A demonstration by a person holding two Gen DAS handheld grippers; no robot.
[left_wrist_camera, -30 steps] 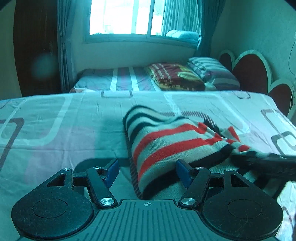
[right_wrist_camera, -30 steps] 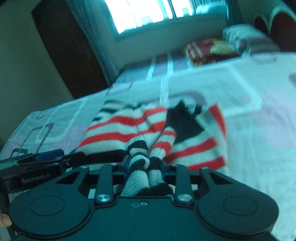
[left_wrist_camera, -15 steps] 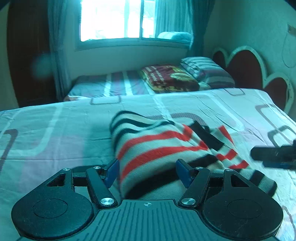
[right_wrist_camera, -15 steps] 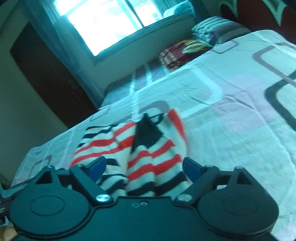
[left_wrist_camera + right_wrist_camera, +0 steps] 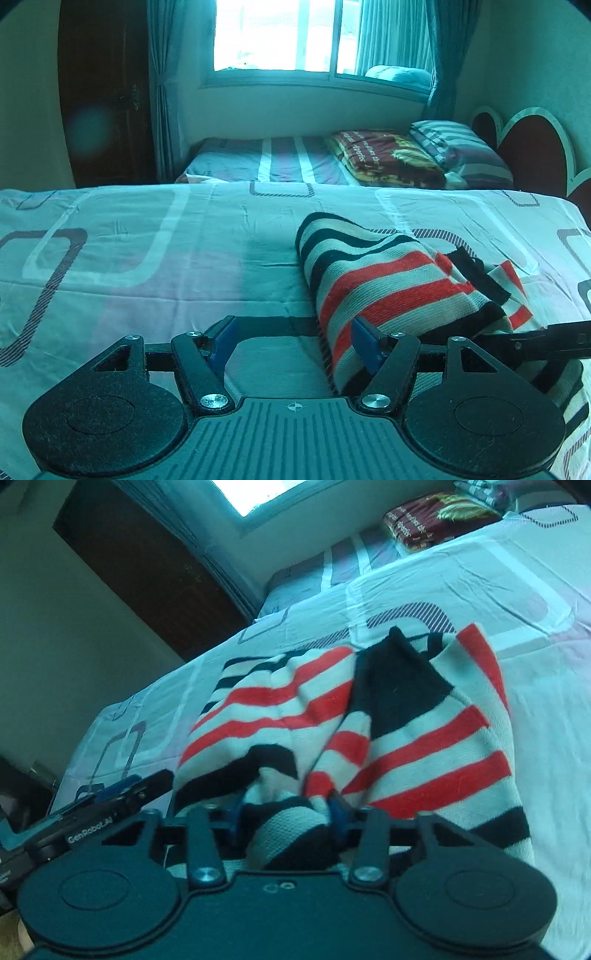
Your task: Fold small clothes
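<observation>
A red, black and cream striped sweater (image 5: 388, 280) lies folded on the patterned bed sheet (image 5: 147, 258). My left gripper (image 5: 293, 339) hovers low at its near left edge. It is open, and only the sweater's folded edge reaches in beside the right pad. In the right wrist view a bunched fold of the sweater (image 5: 406, 738) fills the gap of my right gripper (image 5: 286, 810). The jaws are closing, and the blue pads touch the fold's sides. The left gripper (image 5: 110, 805) shows at the lower left there. A right gripper finger (image 5: 546, 343) crosses the sweater's near right end.
Beyond this bed stands a second bed with a folded dark red blanket (image 5: 384, 155) and a striped pillow (image 5: 454, 147). A heart-shaped headboard (image 5: 532, 147) is at the right, a dark door (image 5: 103, 92) at the left. Bare sheet stretches left of the sweater.
My right gripper let go of the pinched fold, opened wide, then dropped and closed around the near fold again. The left gripper slid left, so the sweater now sits by its right pad.
</observation>
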